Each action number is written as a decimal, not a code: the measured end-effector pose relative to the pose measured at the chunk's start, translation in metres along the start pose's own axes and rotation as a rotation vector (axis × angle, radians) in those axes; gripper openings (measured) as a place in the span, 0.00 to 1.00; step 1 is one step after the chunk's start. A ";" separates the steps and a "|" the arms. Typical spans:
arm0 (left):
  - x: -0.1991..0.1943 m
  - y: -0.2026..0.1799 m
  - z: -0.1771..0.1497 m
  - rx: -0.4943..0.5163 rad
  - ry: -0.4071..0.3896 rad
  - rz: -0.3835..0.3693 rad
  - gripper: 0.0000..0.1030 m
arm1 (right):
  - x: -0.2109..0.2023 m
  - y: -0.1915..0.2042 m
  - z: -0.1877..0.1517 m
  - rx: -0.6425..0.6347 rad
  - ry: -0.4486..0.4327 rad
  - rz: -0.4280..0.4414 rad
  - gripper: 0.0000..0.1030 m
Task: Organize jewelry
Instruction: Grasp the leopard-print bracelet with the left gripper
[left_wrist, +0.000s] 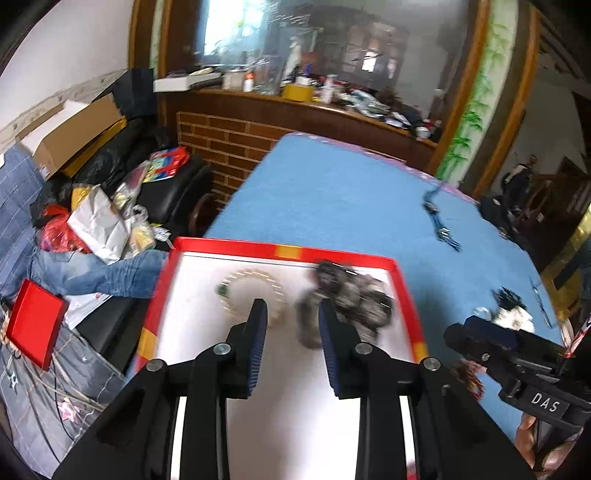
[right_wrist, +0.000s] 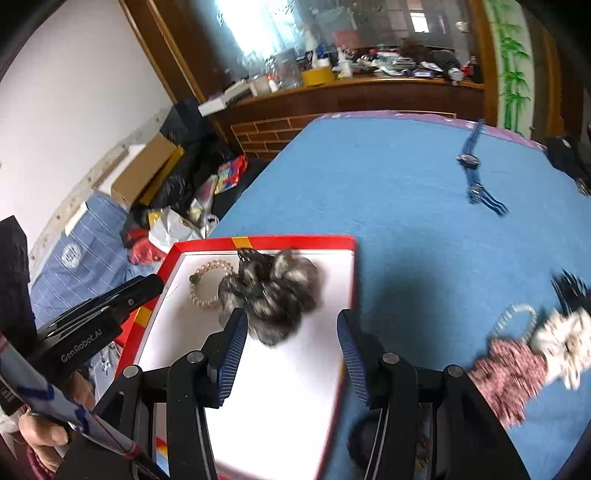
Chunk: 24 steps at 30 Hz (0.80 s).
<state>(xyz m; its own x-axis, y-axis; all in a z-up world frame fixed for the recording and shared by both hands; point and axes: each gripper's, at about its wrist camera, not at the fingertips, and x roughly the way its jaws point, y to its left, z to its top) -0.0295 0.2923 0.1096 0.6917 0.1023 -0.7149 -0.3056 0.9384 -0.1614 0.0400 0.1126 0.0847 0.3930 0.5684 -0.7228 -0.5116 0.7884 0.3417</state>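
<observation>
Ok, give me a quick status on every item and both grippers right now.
Red box: open, on the blue table.
Pearl bracelet: inside box.
Grey furry scrunchie: inside box, beside bracelet.
Blue watch: on table, outside.
Pink scrunchie: outside.
White scrunchie: outside.
Left gripper: open, empty.
Right gripper: open, empty.

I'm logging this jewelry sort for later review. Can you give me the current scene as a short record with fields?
surface: blue table cover
container: red-rimmed box, white inside
in box: bead bracelet; grey furry hair tie
on cover: blue watch; pink scrunchie; white flower piece; clear bead bracelet
left tool: open, empty, over box
right tool: open, empty, over box
</observation>
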 end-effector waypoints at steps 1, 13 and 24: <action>-0.005 -0.011 -0.005 0.015 -0.007 -0.017 0.29 | -0.007 -0.006 -0.007 0.014 -0.006 -0.001 0.54; -0.013 -0.123 -0.062 0.205 0.050 -0.172 0.30 | -0.098 -0.102 -0.058 0.165 -0.101 -0.090 0.54; 0.034 -0.164 -0.085 0.222 0.238 -0.218 0.30 | -0.130 -0.166 -0.092 0.307 -0.120 -0.104 0.54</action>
<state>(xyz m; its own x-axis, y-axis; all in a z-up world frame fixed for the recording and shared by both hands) -0.0110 0.1138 0.0541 0.5461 -0.1624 -0.8219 -0.0013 0.9809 -0.1946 0.0034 -0.1143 0.0668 0.5274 0.4906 -0.6937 -0.2176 0.8672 0.4479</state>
